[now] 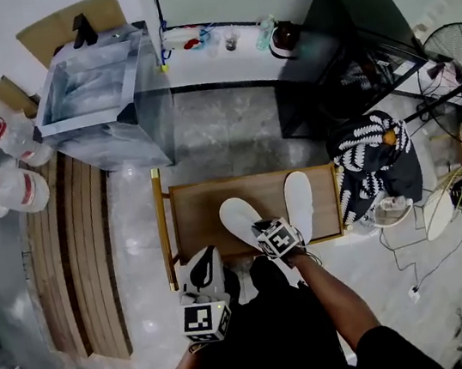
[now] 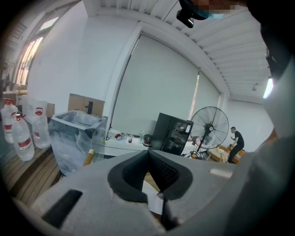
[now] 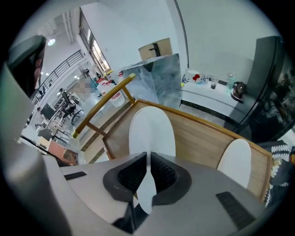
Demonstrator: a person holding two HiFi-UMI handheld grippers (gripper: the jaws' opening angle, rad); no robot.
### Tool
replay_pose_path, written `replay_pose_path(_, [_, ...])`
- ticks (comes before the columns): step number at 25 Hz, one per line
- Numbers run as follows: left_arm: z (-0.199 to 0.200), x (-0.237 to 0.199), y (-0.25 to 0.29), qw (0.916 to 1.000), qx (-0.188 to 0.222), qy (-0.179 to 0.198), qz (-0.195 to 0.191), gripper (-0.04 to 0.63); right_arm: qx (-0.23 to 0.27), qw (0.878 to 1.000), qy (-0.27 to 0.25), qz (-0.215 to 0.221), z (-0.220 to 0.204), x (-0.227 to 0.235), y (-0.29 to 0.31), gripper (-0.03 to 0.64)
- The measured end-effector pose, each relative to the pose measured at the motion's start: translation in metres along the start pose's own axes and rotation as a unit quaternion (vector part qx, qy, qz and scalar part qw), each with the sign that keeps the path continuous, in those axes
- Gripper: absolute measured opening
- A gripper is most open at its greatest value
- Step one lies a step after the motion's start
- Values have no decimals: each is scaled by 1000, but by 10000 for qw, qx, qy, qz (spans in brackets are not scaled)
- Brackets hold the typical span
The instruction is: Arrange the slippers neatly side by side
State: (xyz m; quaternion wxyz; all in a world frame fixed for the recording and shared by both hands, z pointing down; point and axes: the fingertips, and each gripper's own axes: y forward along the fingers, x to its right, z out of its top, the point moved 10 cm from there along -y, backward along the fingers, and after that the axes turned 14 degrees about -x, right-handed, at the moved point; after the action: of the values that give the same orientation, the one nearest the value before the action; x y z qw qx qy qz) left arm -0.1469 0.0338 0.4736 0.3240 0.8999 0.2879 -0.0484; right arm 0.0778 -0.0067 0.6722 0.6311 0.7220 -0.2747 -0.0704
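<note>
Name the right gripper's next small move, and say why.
Likely pivot the held slipper until it lies parallel to the other slipper: the right gripper is shut on its heel edge, and its toe angles away to the left.

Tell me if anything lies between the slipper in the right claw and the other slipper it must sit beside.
Nothing visible does. The right claw is clamped on the rear edge of the held slipper, and only bare wood of the table shows between it and the other slipper.
</note>
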Motion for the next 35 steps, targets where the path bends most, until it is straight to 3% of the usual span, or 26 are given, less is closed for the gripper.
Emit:
replay_pose_path(8, [14, 20, 22, 9987, -87, 330, -382, 17, 425, 9917, 1211, 114, -25, 34, -13, 31])
replay_pose_path(16, [22, 33, 38, 9967, -205, 505, -597, 17, 895, 9619, 2535, 493, -44, 63, -17, 31])
replay_pose_path(23, [25, 41, 48, 9956, -308, 569, -676, 17, 1008, 9430, 3113, 602, -51, 82, -13, 31])
replay_pose_path(35, [30, 41, 62, 9958, -445, 538, -592, 17, 774, 9376, 3352, 509, -56, 106, 7, 31])
